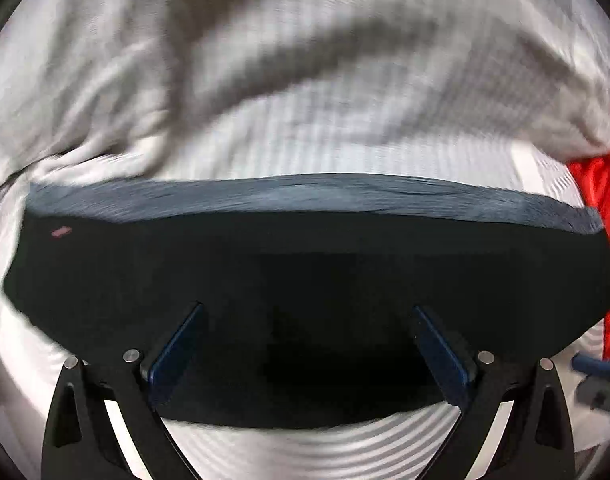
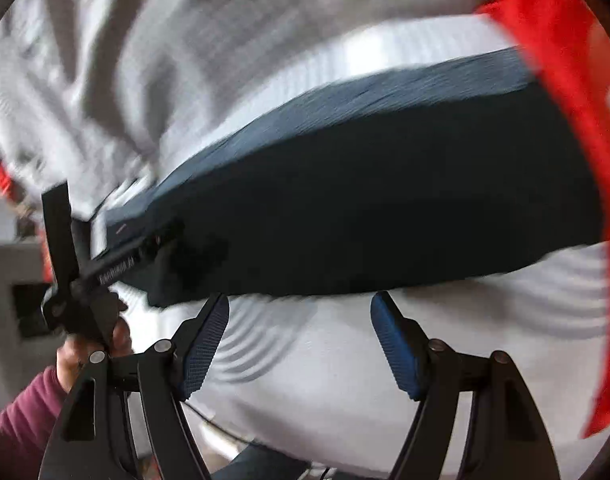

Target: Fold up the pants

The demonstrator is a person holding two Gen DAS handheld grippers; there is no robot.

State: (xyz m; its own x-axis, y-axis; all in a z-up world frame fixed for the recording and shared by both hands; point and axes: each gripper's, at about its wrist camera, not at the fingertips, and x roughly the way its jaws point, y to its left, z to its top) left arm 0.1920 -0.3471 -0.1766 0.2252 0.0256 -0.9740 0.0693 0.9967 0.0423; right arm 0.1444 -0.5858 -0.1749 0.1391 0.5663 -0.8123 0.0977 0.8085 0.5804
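Striped white bedsheet point(image 1: 305, 140) w/ dark folded pants point(image 1: 305, 264) on top; left tongs point(image 1: 307, 344) wide over pants, right tongs point(image 2: 301, 340) wide beside them, red cloth point(image 2: 565, 80) nearby.

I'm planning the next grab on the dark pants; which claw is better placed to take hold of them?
Probably left. The left claw is open directly over the folded dark navy fabric pants, fingers straddling the cloth. The right claw, also open, sits off their near edge, over the white striped bedsheet.
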